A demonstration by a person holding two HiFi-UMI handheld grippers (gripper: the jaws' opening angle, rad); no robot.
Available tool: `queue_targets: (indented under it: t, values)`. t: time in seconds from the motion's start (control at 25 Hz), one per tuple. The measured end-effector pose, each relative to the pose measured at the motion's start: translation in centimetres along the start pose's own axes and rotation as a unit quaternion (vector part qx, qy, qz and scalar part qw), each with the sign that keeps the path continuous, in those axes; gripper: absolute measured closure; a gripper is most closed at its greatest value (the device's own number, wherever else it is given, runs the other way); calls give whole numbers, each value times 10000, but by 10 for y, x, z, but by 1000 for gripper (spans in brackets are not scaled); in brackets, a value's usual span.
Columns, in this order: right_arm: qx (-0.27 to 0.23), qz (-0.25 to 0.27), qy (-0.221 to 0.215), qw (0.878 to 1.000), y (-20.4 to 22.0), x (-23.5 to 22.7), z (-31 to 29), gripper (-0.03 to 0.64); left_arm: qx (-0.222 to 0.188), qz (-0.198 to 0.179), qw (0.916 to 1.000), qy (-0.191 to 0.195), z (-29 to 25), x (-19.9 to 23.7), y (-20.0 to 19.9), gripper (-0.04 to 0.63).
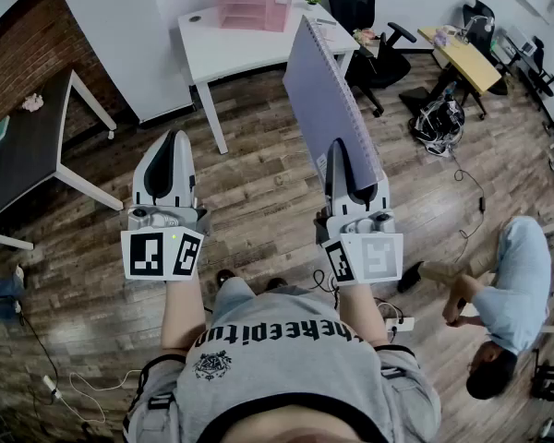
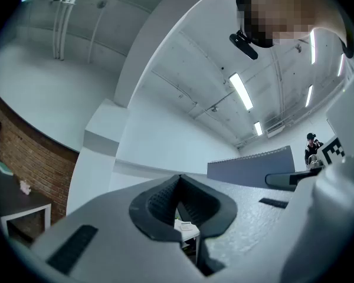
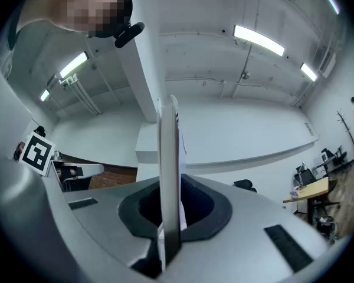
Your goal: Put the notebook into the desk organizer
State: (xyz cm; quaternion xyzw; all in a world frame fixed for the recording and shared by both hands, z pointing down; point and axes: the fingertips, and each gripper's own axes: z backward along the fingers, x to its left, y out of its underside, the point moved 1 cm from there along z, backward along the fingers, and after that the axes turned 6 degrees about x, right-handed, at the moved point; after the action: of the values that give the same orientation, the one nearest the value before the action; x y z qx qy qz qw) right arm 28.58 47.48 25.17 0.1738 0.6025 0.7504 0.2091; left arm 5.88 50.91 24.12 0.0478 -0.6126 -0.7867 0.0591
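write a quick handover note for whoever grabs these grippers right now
Left gripper: shut, nothing between its jaws, held up beside the right one.
Right gripper: shut on the near end of the notebook, which stands on edge and points ahead.
The pink desk organizer sits on the white table ahead, across open wooden floor.
Done: notebook is in hand and off any surface.
Left: walk to the table, slide the notebook into the organizer, probably upright as held, then open the jaws.

Head view steeply down; gripper views close along jaws, tilted upward; all share notebook (image 1: 331, 109).
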Motion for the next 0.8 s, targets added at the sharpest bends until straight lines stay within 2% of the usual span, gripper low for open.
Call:
queue_targets:
  t: [0.56, 0.8]
  values:
    - [26, -11, -30, 10000, -1, -7, 8, 585, -11, -12, 10000, -28, 1, -13, -3, 592]
    - [37, -164, -124, 9998, 2, -10, 13, 585, 35, -23, 10000, -68, 7, -20, 1, 592]
